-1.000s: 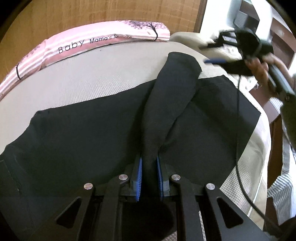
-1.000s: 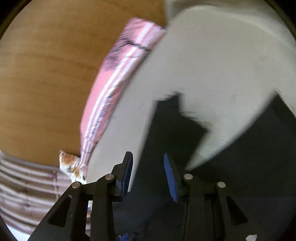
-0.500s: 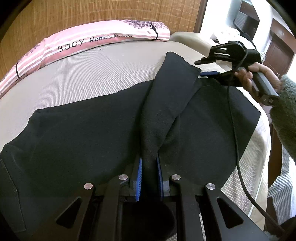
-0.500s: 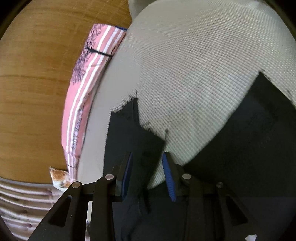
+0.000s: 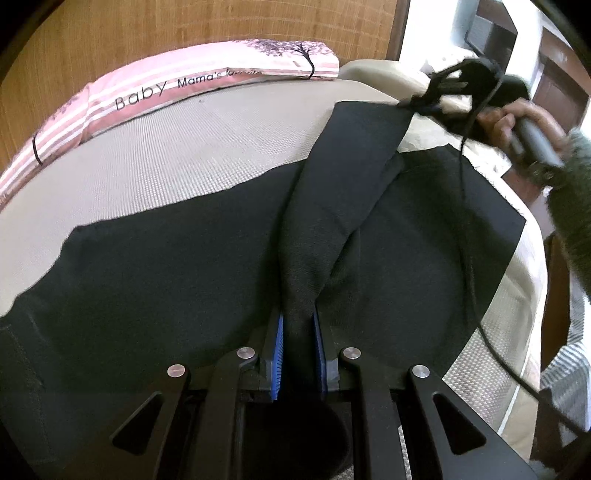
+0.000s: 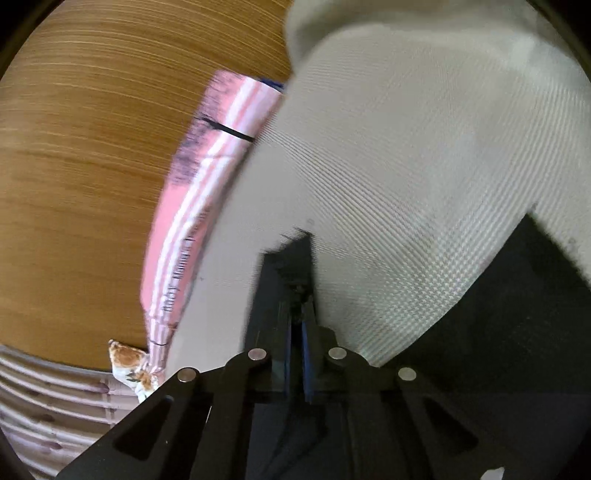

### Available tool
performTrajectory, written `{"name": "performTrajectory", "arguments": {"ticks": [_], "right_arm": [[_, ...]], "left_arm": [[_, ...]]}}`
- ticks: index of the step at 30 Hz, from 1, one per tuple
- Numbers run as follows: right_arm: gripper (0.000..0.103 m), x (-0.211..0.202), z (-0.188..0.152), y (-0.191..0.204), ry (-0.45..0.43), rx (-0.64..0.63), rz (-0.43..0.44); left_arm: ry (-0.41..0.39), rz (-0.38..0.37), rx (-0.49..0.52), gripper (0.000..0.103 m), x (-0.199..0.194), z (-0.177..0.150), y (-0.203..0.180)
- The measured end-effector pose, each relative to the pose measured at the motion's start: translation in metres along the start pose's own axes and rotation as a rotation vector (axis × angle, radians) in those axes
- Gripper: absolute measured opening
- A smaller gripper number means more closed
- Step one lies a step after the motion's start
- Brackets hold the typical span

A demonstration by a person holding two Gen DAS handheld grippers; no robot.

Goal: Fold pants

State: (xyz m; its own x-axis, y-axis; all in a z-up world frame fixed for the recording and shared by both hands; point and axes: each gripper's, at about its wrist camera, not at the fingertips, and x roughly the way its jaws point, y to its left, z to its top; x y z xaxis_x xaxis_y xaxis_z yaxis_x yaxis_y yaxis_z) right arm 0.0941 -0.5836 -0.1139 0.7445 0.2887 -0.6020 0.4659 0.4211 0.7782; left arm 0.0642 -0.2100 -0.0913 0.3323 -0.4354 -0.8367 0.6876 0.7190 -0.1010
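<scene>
Black pants [image 5: 155,295] lie spread on a beige mattress [image 5: 177,162]. One folded-over leg [image 5: 343,192] runs from my left gripper up to the far right. My left gripper [image 5: 297,332] is shut on the near end of that leg. My right gripper [image 5: 424,105] appears at the leg's far corner in the left wrist view. In the right wrist view my right gripper [image 6: 295,328] is shut on that black corner [image 6: 284,266], held a little above the mattress [image 6: 406,166].
A pink striped pillow [image 5: 177,85] lies along the mattress's far edge against a wooden wall [image 5: 184,33]. The pillow [image 6: 192,206] also shows in the right wrist view. A black cable [image 5: 469,236] hangs over the pants. The mattress's right edge [image 5: 532,280] drops off.
My right gripper came down onto the far corner of the folded leg and closed on it, then lifted it slightly. My left gripper stayed shut on the leg's near end.
</scene>
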Motion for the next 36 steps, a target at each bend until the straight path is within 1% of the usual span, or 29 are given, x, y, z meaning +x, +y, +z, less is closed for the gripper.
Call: {"name": "performTrajectory", "arguments": {"ticks": [1, 3, 5, 8, 10, 12, 14, 15, 18, 20, 21, 24, 26, 28, 31, 33, 34, 35, 36], "right_arm": [[0.005, -0.007, 0.0, 0.004, -0.011, -0.011, 0.004], [0.005, -0.036, -0.003, 0.018, -0.052, -0.046, 0.028], [0.005, -0.064, -0.007, 0.025, -0.095, -0.078, 0.022], [0.005, -0.103, -0.014, 0.023, -0.153, -0.1, -0.006], [0.005, -0.134, -0.022, 0.007, -0.194, -0.081, -0.049], [0.005, -0.154, -0.031, -0.012, -0.222, -0.064, -0.102], [0.004, -0.165, -0.041, -0.033, -0.231, -0.036, -0.156], [0.004, -0.167, -0.051, -0.052, -0.225, -0.008, -0.196], [0.004, -0.163, -0.072, -0.094, -0.198, 0.051, -0.276], [0.004, -0.156, -0.08, -0.113, -0.183, 0.07, -0.317], [0.004, -0.152, -0.083, -0.121, -0.178, 0.091, -0.322], [0.004, -0.154, -0.083, -0.124, -0.195, 0.106, -0.294], [0.003, -0.16, -0.083, -0.119, -0.215, 0.087, -0.285], [0.003, -0.163, -0.083, -0.111, -0.237, 0.056, -0.299], [0.003, -0.151, -0.084, -0.121, -0.206, 0.053, -0.355], [0.001, -0.148, -0.088, -0.137, -0.186, 0.083, -0.357], [0.001, -0.149, -0.087, -0.139, -0.199, 0.086, -0.348], [0.002, -0.151, -0.088, -0.139, -0.197, 0.089, -0.349], [0.008, -0.153, -0.088, -0.139, -0.193, 0.089, -0.355]], "left_arm": [[-0.01, 0.002, 0.017, 0.015, -0.003, 0.001, -0.003], [-0.029, 0.012, 0.052, 0.015, -0.008, 0.004, -0.011], [-0.056, 0.02, 0.105, 0.015, -0.016, 0.006, -0.022], [-0.079, 0.008, 0.17, 0.015, -0.024, 0.007, -0.038], [-0.083, -0.003, 0.221, 0.015, -0.026, 0.005, -0.05], [-0.08, -0.011, 0.273, 0.015, -0.025, 0.001, -0.062], [-0.041, -0.023, 0.331, 0.015, -0.019, -0.007, -0.076], [-0.028, -0.023, 0.345, 0.015, -0.016, -0.009, -0.079], [0.013, 0.005, 0.418, 0.016, -0.004, -0.02, -0.091], [0.012, 0.026, 0.439, 0.016, -0.003, -0.023, -0.095], [0.015, 0.025, 0.443, 0.016, -0.002, -0.022, -0.095], [0.023, 0.009, 0.422, 0.016, -0.006, -0.02, -0.093], [0.015, 0.002, 0.433, 0.016, -0.008, -0.019, -0.095], [0.024, 0.004, 0.444, 0.017, -0.006, -0.02, -0.097], [0.03, 0.01, 0.455, 0.018, 0.0, -0.022, -0.098], [0.033, 0.0, 0.456, 0.02, -0.001, -0.021, -0.096], [0.034, -0.009, 0.449, 0.023, -0.003, -0.022, -0.095], [0.036, -0.027, 0.425, 0.025, -0.005, -0.021, -0.091], [0.045, -0.047, 0.404, 0.028, -0.006, -0.019, -0.087]]}}
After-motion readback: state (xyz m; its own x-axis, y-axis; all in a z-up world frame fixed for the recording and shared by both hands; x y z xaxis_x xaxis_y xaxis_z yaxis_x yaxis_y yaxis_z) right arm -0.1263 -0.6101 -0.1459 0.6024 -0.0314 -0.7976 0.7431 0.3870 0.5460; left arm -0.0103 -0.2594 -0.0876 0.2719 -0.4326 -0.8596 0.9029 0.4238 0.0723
